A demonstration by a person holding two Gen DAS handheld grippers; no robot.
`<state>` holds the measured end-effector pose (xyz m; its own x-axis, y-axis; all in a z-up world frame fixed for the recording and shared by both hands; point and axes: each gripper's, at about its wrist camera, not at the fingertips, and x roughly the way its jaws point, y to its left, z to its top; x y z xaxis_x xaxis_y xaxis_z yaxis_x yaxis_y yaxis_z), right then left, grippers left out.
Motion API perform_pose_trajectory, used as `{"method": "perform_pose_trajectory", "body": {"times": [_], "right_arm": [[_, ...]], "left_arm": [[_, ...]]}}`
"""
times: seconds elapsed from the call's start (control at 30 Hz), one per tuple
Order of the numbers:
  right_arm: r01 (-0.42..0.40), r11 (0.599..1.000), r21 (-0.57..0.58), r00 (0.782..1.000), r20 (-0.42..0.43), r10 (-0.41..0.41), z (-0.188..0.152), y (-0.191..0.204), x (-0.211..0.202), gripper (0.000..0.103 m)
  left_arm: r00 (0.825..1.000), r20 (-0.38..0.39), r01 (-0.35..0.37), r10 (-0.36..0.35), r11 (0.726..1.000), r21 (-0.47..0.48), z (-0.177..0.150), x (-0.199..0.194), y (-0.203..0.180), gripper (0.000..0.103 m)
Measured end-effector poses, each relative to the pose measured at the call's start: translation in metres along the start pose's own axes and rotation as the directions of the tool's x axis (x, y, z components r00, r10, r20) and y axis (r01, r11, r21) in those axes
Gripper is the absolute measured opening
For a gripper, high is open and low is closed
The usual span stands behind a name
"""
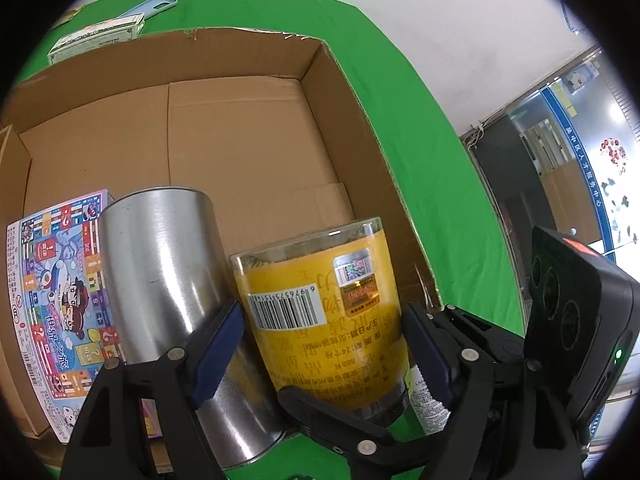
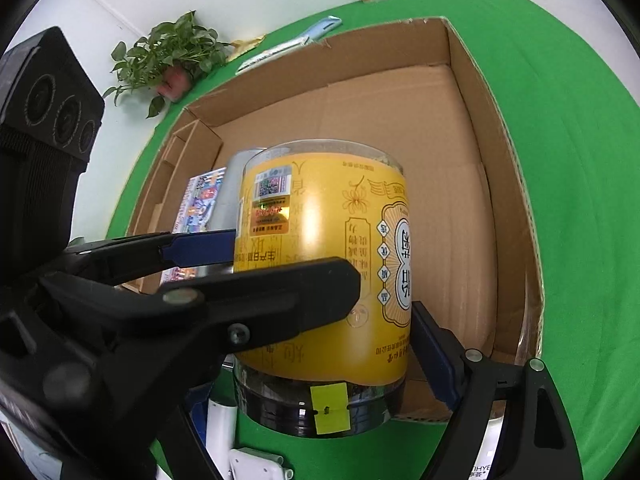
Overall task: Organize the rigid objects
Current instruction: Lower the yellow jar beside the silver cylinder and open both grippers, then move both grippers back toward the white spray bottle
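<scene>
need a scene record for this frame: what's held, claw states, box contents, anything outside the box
held: yellow-label jar, label text upside down, dark lid end down
left claw: clamped on the jar's sides
right claw: clamped on the same jar
jar position: at the near wall of the cardboard box
beside jar: steel can; contact cannot be told
in box: colourful game box, against the left side
outside box: blue phone case, small carton, potted plant
surface: green cloth
</scene>
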<state>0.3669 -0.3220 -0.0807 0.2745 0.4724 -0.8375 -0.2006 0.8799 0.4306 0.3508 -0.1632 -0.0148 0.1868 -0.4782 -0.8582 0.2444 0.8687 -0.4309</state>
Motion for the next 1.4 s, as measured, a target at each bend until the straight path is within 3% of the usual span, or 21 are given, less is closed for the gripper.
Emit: {"method": "perform_pose_trajectory", "body": {"times": [0.23, 0.37, 0.43, 0.47, 0.5, 0.6, 0.7, 0.8, 0.9, 0.97, 1.03, 1.1, 1.17, 1.2, 1.23, 1.3, 1.37, 1.4], "right_arm": [[0.026, 0.999, -0.026, 0.999, -0.044, -0.027, 0.003, 0.006, -0.002, 0.085], [-0.011, 0.996, -0.088, 1.000, 0.002, 0.011, -0.002, 0.008, -0.034, 0.083], [0.011, 0.997, -0.074, 1.000, 0.008, -0.011, -0.003, 0.003, -0.034, 0.069], [0.009, 0.998, -0.057, 1.000, -0.018, -0.010, -0.003, 0.000, -0.026, 0.061], [0.028, 0.999, -0.042, 0.999, -0.027, -0.029, -0.003, -0.004, -0.018, 0.059], [-0.021, 1.000, 0.001, 1.000, 0.007, 0.021, -0.006, -0.013, -0.010, 0.058], [-0.012, 1.000, -0.017, 1.000, 0.022, 0.012, -0.010, -0.007, -0.006, 0.057], [0.021, 0.999, -0.044, 1.000, 0.015, -0.020, -0.013, 0.002, -0.003, 0.058], [0.021, 0.998, -0.061, 1.000, -0.002, -0.021, -0.015, 0.009, 0.000, 0.070], [0.015, 0.996, -0.092, 1.000, 0.019, -0.014, -0.025, 0.020, -0.012, 0.080], [0.105, 0.985, -0.134, 0.987, 0.131, -0.088, -0.043, 0.035, -0.035, 0.092], [0.197, 0.974, -0.114, 0.952, 0.261, -0.162, -0.063, 0.046, -0.057, 0.097], [0.240, 0.967, -0.088, 0.908, 0.371, -0.192, -0.090, 0.058, -0.078, 0.100], [0.252, 0.963, -0.092, 0.894, 0.404, -0.195, -0.100, 0.063, -0.084, 0.103], [0.287, 0.953, -0.102, 0.869, 0.446, -0.214, -0.116, 0.070, -0.090, 0.102], [0.351, 0.930, -0.114, 0.831, 0.496, -0.253, -0.135, 0.083, -0.093, 0.102], [0.371, 0.920, -0.127, 0.819, 0.512, -0.260, -0.153, 0.090, -0.095, 0.102], [0.377, 0.916, -0.136, 0.816, 0.516, -0.260, -0.160, 0.093, -0.097, 0.102]], "left_arm": [[1.000, -0.012, -0.013, 0.013, 1.000, 0.002, 0.000, 0.001, -0.004, 0.079], [0.998, -0.026, -0.063, 0.064, 0.998, 0.022, 0.001, 0.007, -0.011, 0.076], [0.996, -0.067, -0.061, 0.062, 0.998, 0.021, 0.000, 0.015, -0.013, 0.065], [0.995, -0.078, -0.065, 0.067, 0.998, 0.022, -0.002, 0.018, -0.015, 0.065], [0.994, -0.075, -0.076, 0.077, 0.997, 0.027, -0.003, 0.018, -0.016, 0.064], [0.993, -0.075, -0.092, 0.093, 0.996, 0.017, -0.006, 0.011, -0.015, 0.064], [0.993, -0.003, -0.121, 0.121, 0.993, -0.002, -0.008, -0.011, -0.012, 0.064], [0.986, 0.125, -0.111, 0.111, 0.994, -0.008, -0.019, -0.048, -0.012, 0.064], [0.939, 0.314, -0.146, 0.139, 0.989, 0.001, -0.046, -0.093, -0.021, 0.066], [0.881, 0.431, -0.217, 0.196, 0.976, -0.001, -0.071, -0.117, -0.027, 0.068], [0.781, 0.539, -0.355, 0.316, 0.934, -0.034, -0.101, -0.134, -0.032, 0.080], [0.633, 0.638, -0.481, 0.438, 0.868, -0.119, -0.140, -0.148, -0.034, 0.086], [0.534, 0.689, -0.538, 0.491, 0.826, -0.172, -0.168, -0.151, -0.034, 0.087], [0.516, 0.694, -0.550, 0.502, 0.815, -0.181, -0.179, -0.149, -0.036, 0.087], [0.517, 0.691, -0.551, 0.506, 0.814, -0.184, -0.191, -0.147, -0.036, 0.087], [0.541, 0.678, -0.525, 0.497, 0.830, -0.189, -0.204, -0.144, -0.035, 0.087], [0.587, 0.668, -0.485, 0.457, 0.859, -0.162, -0.217, -0.137, -0.036, 0.087], [0.596, 0.665, -0.484, 0.450, 0.862, -0.150, -0.222, -0.134, -0.042, 0.087]]}}
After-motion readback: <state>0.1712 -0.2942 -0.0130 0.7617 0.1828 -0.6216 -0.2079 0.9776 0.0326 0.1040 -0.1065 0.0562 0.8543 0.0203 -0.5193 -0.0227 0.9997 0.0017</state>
